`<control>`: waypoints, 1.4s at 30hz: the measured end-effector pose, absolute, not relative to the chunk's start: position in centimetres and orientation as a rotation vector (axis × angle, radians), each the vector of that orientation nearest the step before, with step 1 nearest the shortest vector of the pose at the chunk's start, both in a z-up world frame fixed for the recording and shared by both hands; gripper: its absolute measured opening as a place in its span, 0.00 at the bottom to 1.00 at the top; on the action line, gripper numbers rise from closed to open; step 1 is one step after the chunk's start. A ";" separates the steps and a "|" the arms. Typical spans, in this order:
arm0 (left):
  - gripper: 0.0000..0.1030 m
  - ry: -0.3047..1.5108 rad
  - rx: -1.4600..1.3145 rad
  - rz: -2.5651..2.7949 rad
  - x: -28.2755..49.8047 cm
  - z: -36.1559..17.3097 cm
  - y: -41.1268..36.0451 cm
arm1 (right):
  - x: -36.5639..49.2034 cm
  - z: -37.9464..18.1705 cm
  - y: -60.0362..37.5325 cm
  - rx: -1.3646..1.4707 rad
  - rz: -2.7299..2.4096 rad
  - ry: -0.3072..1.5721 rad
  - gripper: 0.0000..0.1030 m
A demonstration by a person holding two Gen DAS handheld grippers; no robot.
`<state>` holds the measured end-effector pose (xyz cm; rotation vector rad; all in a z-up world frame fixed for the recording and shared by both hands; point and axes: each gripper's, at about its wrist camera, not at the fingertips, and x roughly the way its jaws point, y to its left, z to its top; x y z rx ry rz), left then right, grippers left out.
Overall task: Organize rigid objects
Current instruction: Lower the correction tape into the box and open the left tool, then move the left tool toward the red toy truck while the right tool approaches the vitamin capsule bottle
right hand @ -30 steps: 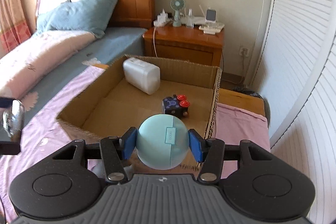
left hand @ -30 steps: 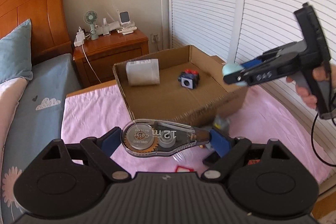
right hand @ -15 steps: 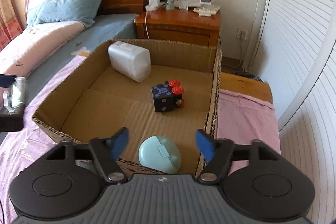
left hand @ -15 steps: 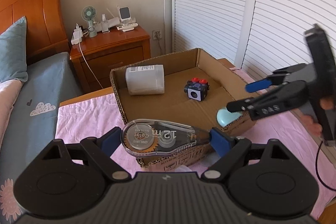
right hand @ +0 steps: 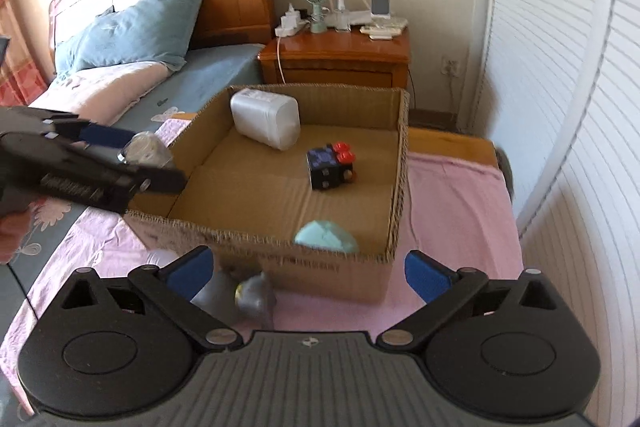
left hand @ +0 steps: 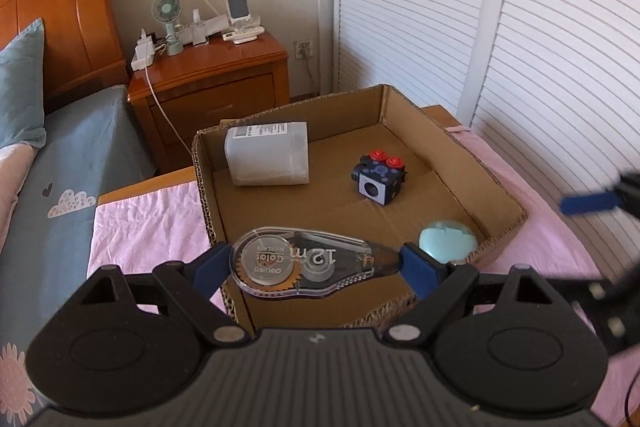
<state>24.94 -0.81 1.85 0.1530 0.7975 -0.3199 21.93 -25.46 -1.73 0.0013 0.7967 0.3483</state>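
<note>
My left gripper [left hand: 316, 261] is shut on a clear correction tape dispenser [left hand: 308, 261] and holds it over the near left corner of the cardboard box [left hand: 500, 183]. It also shows in the right wrist view [right hand: 132, 151]. My right gripper [right hand: 308, 273] is open and empty, pulled back in front of the box [right hand: 402, 155]. Inside the box lie a pale blue ball [left hand: 448, 242] [right hand: 326, 237] at the near right corner, a dark cube with red knobs [left hand: 379, 179] [right hand: 331, 167] and a white plastic bottle [left hand: 267, 158] [right hand: 266, 122] on its side.
The box stands on a pink cloth [right hand: 452, 195] over a low table. A grey object [right hand: 240, 297] lies on the cloth before the box. A wooden nightstand [left hand: 208, 83] with a fan stands behind, the bed [left hand: 72, 155] to the left, louvred doors [left hand: 520, 27] to the right.
My right gripper opened and dropped the pale blue ball into the box, then drew back. My left gripper carried the tape dispenser forward over the box's near edge.
</note>
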 end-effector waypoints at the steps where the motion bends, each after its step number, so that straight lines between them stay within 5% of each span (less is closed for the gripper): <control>1: 0.88 0.797 0.149 -0.309 25.1 1.8 -0.9 | 21.6 -1.8 -25.6 0.008 0.345 0.803 1.00; 19: 0.96 0.797 0.140 -0.214 19.6 2.5 1.3 | 17.0 -2.9 -25.5 -0.025 0.308 0.820 1.00; 42: 0.97 0.823 0.099 -0.042 14.2 -4.1 2.7 | 11.9 -4.6 -26.1 0.041 0.276 0.798 1.00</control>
